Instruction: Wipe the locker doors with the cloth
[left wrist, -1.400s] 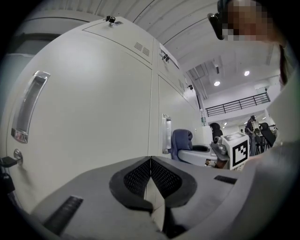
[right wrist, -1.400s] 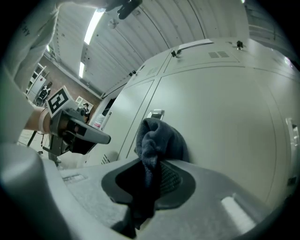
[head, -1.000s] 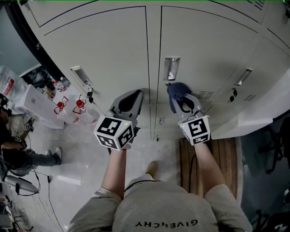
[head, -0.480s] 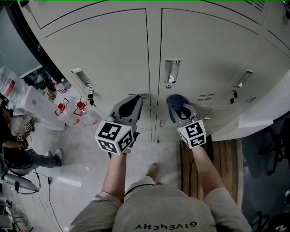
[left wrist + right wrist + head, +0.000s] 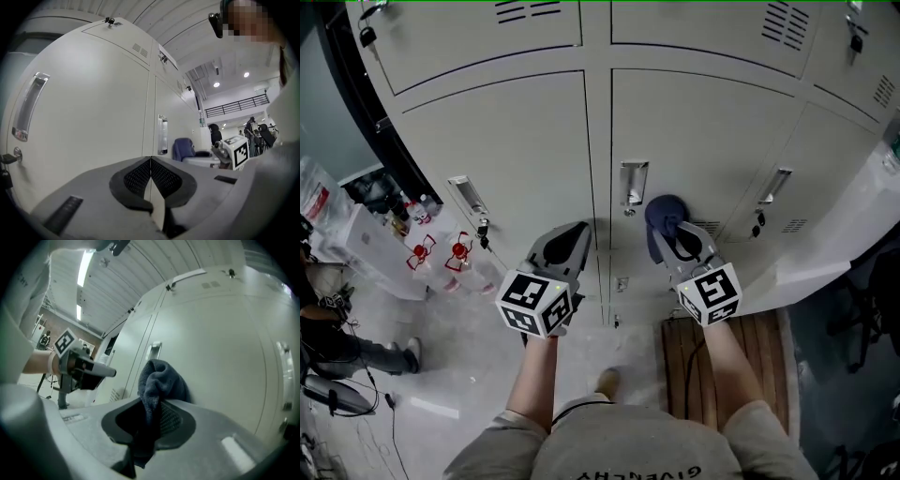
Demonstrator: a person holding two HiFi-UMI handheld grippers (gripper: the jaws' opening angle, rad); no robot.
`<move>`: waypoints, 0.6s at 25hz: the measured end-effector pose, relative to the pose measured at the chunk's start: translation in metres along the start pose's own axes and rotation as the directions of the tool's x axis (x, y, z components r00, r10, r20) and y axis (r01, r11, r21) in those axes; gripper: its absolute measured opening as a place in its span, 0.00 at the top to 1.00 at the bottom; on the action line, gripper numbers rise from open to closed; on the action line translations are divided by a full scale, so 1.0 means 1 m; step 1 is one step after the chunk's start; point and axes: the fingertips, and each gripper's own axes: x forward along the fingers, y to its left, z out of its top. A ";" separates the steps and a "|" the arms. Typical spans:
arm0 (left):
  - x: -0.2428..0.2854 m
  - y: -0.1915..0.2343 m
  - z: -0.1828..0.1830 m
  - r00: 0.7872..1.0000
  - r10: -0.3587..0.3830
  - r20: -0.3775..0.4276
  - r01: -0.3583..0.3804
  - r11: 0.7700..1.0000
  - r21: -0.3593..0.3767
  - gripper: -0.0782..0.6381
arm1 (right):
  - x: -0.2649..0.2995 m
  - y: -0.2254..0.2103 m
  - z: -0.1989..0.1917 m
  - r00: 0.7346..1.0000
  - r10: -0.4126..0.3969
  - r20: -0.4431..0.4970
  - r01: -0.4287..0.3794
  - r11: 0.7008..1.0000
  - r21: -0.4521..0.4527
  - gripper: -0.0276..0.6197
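Observation:
My right gripper is shut on a dark blue cloth, which bunches out past the jaws and presses against a pale grey locker door, just right of that door's metal handle. In the right gripper view the cloth is pinched between the jaws and touches the door. My left gripper is shut and holds nothing, its tips near the seam beside the left locker door. The left gripper view shows its jaws meeting at the tip.
More locker doors run left and right, each with a handle and padlock. A wooden pallet lies on the floor at lower right. Bottles and boxes stand at left, and a seated person is at far left.
The head view has tilted up, so upper lockers with vents now show. The right gripper with the cloth has shifted slightly on the door, staying beside the handle. The left gripper has stayed put.

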 end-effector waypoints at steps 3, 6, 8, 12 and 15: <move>0.005 -0.009 0.011 1.000 -0.019 0.017 0.019 1.000 0.013 0.89 | -0.012 -0.022 0.059 0.995 -0.023 0.095 0.027 0.999 -0.044 0.87; 0.010 -0.018 0.020 0.999 -0.038 0.030 0.037 0.999 0.026 0.89 | -0.024 -0.050 0.112 0.984 -0.051 0.170 0.065 0.995 -0.075 0.87; 0.013 -0.024 0.025 0.998 -0.050 0.037 0.049 0.998 0.033 0.89 | -0.029 -0.070 0.142 0.975 -0.078 0.210 0.097 0.992 -0.081 0.87; 0.016 -0.034 0.031 0.997 -0.065 0.044 0.064 0.997 0.042 0.89 | -0.036 -0.104 0.195 0.958 -0.125 0.259 0.159 0.981 -0.115 0.87; 0.018 -0.038 0.032 0.997 -0.069 0.045 0.067 0.997 0.044 0.89 | -0.038 -0.125 0.223 0.945 -0.153 0.287 0.195 0.973 -0.124 0.87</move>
